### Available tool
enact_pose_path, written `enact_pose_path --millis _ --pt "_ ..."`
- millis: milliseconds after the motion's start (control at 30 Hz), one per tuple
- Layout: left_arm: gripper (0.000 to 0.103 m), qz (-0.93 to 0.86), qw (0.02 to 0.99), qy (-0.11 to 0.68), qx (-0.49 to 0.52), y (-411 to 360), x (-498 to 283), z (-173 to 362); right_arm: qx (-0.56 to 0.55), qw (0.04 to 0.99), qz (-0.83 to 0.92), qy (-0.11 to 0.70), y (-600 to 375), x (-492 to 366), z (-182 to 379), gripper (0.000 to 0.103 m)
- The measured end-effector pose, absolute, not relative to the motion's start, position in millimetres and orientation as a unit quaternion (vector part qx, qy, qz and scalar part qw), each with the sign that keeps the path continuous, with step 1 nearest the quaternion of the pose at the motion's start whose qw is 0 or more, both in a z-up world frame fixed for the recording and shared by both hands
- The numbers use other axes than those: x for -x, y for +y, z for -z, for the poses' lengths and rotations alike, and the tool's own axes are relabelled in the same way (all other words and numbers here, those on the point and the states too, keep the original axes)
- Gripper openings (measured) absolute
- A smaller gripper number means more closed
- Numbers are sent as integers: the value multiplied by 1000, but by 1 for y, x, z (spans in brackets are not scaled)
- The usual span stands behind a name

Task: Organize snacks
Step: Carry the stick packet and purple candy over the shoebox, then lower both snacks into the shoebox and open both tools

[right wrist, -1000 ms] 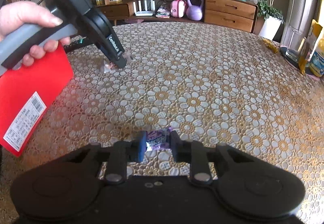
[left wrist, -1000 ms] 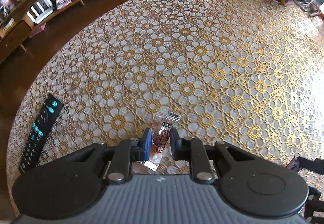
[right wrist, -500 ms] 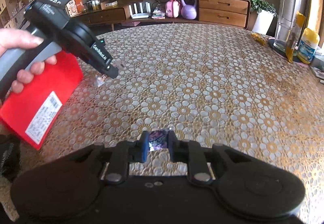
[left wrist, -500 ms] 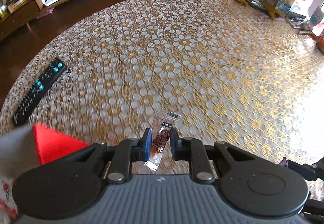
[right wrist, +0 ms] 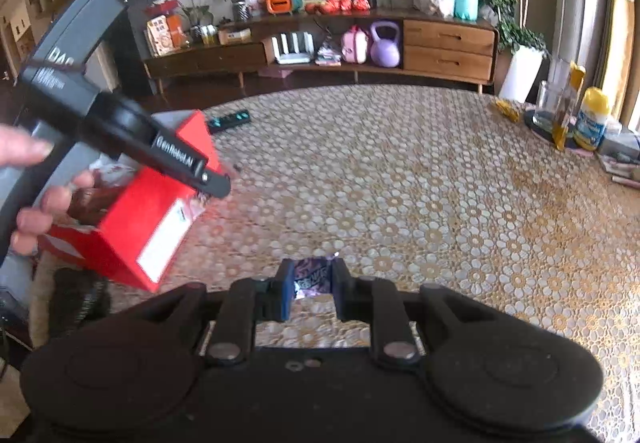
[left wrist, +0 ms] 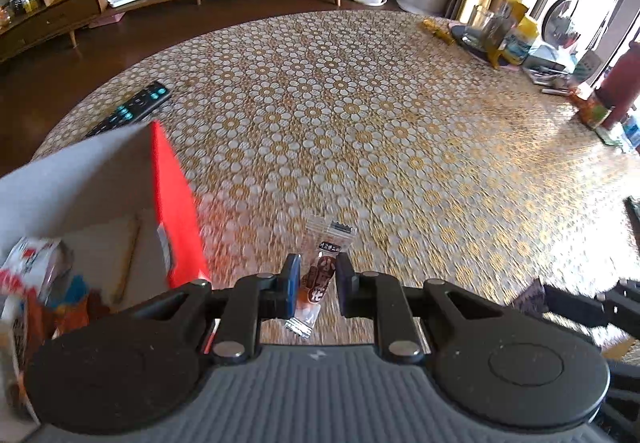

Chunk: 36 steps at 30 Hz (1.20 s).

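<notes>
Jaws of both grippers clamp snacks: left gripper [left wrist: 318, 281] on brown sachet [left wrist: 322, 275], right gripper [right wrist: 308, 289] on purple packet [right wrist: 312, 277]. Carry step; next, release over red box [right wrist: 156, 211] at frame left w/ others.

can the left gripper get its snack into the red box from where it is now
Probably yes. The left gripper holds the brown snack packet right beside the open-topped red box, and nothing lies between them.
</notes>
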State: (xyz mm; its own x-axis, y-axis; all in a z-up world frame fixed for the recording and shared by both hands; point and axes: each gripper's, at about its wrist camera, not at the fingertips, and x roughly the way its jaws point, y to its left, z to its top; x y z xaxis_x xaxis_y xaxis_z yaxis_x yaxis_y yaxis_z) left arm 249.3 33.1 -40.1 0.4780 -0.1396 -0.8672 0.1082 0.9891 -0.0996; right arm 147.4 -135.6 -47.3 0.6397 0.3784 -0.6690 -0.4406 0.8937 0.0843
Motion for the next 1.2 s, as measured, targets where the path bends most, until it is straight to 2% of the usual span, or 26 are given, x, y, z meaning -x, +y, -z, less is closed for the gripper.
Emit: enact_pose_path --millis 567,1200 --pt "18 50 889 450 69 92 -129 -14 79 902 -294 306 -61 -89 -6 18" --pt "18 -19 911 401 91 189 -78 -48 113 882 -358 284 53 -84 -18 18"
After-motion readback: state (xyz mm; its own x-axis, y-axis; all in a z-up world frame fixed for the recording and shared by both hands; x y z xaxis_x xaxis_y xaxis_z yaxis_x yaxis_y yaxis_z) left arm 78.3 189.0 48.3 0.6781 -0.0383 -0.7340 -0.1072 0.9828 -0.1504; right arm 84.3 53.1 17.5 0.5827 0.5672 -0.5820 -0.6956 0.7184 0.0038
